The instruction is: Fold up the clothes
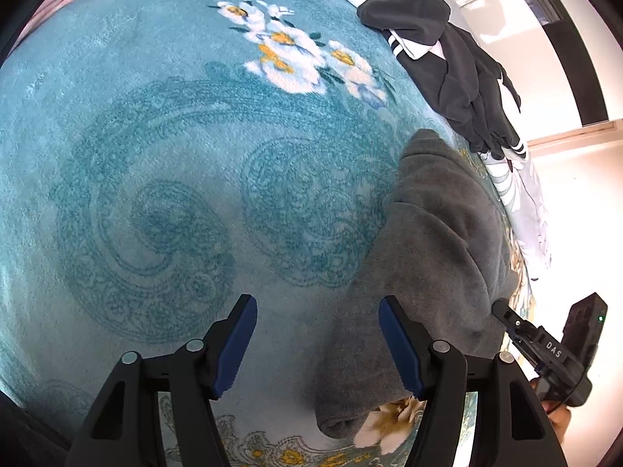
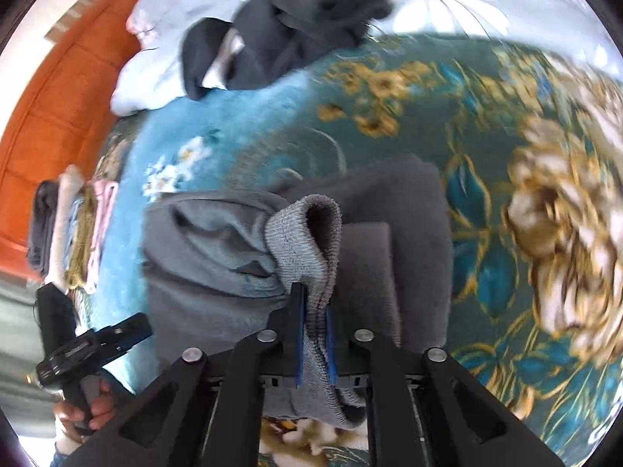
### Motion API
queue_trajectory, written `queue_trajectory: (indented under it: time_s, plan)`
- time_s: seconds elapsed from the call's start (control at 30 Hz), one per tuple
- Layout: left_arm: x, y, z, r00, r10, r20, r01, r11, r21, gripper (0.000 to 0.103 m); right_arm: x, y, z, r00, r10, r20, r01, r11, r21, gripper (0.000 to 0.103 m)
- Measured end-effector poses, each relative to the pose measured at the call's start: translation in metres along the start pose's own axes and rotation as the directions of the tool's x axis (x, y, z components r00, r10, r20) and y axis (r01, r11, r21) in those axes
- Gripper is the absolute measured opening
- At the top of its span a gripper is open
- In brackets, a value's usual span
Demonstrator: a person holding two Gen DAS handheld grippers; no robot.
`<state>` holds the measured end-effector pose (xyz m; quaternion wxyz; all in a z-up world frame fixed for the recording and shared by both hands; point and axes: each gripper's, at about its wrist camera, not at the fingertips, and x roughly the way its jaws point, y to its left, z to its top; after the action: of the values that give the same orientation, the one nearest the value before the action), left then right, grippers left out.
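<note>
Right tongs (image 2: 313, 311) grip the grey garment's (image 2: 241, 257) cuff, partly folded on the bed (image 1: 155, 155). Left tongs (image 1: 317, 346) are released. Dark clothes (image 1: 447, 66) lie crumpled, far right.

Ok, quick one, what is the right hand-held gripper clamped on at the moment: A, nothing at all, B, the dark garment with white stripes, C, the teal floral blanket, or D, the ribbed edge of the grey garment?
D: in the right wrist view the right hand-held gripper has its blue pads shut on the ribbed edge of the grey garment.
</note>
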<state>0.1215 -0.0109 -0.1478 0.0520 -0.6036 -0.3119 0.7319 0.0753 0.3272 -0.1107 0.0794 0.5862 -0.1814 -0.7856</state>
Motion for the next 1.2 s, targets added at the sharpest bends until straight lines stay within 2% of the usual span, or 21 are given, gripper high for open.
queue_trajectory:
  time_s: [0.07,0.17,0.23,0.3,0.4,0.43,0.53,0.63,0.7,0.83,0.9,1.1,1.17,1.2]
  plan:
    - [0.001,0.0,0.0,1.0,0.001,-0.003,-0.001,1.0,-0.003,0.069,-0.001,0.004,-0.004,0.999,-0.047,0.027,0.048,0.998,-0.035,0.032]
    - [0.002,-0.001,-0.001,1.0,0.003,-0.007,-0.003,1.0,0.003,0.069,-0.001,0.012,-0.009,0.987,-0.155,0.044,0.159,0.977,-0.145,0.046]
    - [0.003,-0.002,-0.002,1.0,0.006,-0.012,-0.006,1.0,0.01,0.069,-0.001,0.009,-0.014,0.984,-0.168,0.057,0.176,0.97,-0.167,0.052]
    - [0.004,-0.003,-0.003,1.0,0.011,-0.017,-0.011,1.0,0.016,0.069,0.003,-0.002,-0.017,0.991,-0.13,0.034,0.133,0.984,-0.118,0.057]
    - [0.006,-0.004,-0.003,1.0,0.017,-0.022,-0.016,1.0,0.019,0.069,0.004,-0.022,-0.022,1.0,-0.01,0.013,0.01,1.0,-0.013,0.057]
    - [0.007,-0.004,-0.002,1.0,0.017,-0.024,-0.017,1.0,0.018,0.069,0.005,-0.027,-0.023,0.999,0.039,0.009,-0.039,0.999,0.017,0.057]
    - [0.008,-0.006,-0.003,0.999,0.025,-0.026,-0.025,0.999,0.029,0.069,0.01,-0.035,-0.024,0.988,0.155,0.016,-0.156,0.985,0.078,0.069]
    - [0.008,-0.007,-0.004,0.999,0.032,-0.02,-0.032,0.999,0.031,0.069,0.018,-0.04,-0.021,0.981,0.193,0.031,-0.195,0.966,0.167,0.07]
    - [0.006,-0.004,-0.005,0.999,0.029,-0.018,-0.028,0.999,0.018,0.069,0.015,-0.036,-0.019,0.983,0.179,0.04,-0.183,0.965,0.189,0.066]
    - [0.006,-0.003,-0.004,1.0,0.016,-0.016,-0.016,1.0,0.009,0.069,-0.004,-0.013,-0.012,0.991,0.131,0.041,-0.134,0.986,0.099,0.032]
    - [0.004,-0.005,-0.005,1.0,-0.001,-0.011,0.001,1.0,0.021,0.069,-0.015,-0.001,-0.009,0.991,0.121,0.049,-0.123,0.991,0.057,0.025]
    - [-0.005,-0.016,-0.004,0.997,-0.077,0.021,0.075,0.995,0.068,0.069,-0.062,0.01,0.001,0.97,0.201,0.136,-0.203,0.979,-0.006,0.022]
    - [-0.001,-0.019,-0.004,0.998,-0.063,0.008,0.062,0.995,0.083,0.069,-0.075,0.01,0.003,0.964,0.212,0.158,-0.212,0.977,-0.021,0.022]
    - [0.0,-0.021,-0.004,0.999,-0.055,0.001,0.054,0.994,0.09,0.069,-0.074,0.003,0.002,0.969,0.193,0.156,-0.194,0.981,-0.007,0.022]
